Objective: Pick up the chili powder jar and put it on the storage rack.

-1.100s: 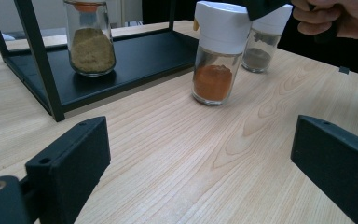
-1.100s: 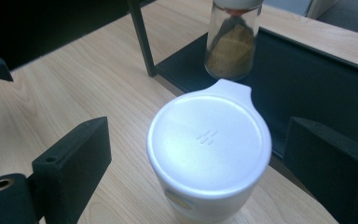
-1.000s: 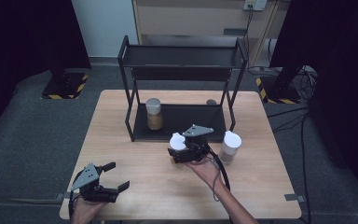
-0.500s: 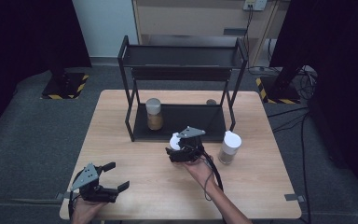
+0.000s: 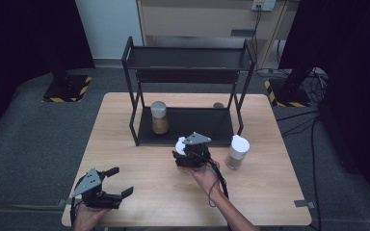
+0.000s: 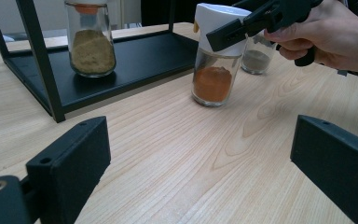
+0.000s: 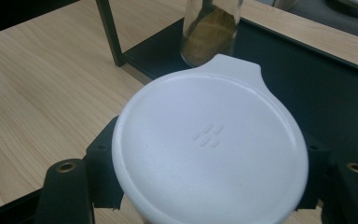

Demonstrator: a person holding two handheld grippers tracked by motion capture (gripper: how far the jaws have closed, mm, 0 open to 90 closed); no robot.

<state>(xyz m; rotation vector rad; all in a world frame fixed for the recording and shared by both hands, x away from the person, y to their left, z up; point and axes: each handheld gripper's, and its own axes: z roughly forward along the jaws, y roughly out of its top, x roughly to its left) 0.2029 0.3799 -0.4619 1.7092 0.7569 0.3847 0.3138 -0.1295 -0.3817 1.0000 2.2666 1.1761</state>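
Closing right gripper [image 5: 181, 150]: jaws just came together, now clamped on the white-lidded jar [image 6: 213, 70].
Left gripper [image 5: 117, 181]: unmoved, jaws apart.

Lab/studio: black curtains [image 5: 24, 38], hazard-taped stands [image 5: 67, 89], lone table [image 5: 125, 144].

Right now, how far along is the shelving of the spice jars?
Done: one tan-spice jar stands on the black rack's lower shelf. In hand: the right gripper has just closed its jaws on the white-lidded orange-spice jar. Left: the grey-spice jar waits on the table; the left gripper rests open.
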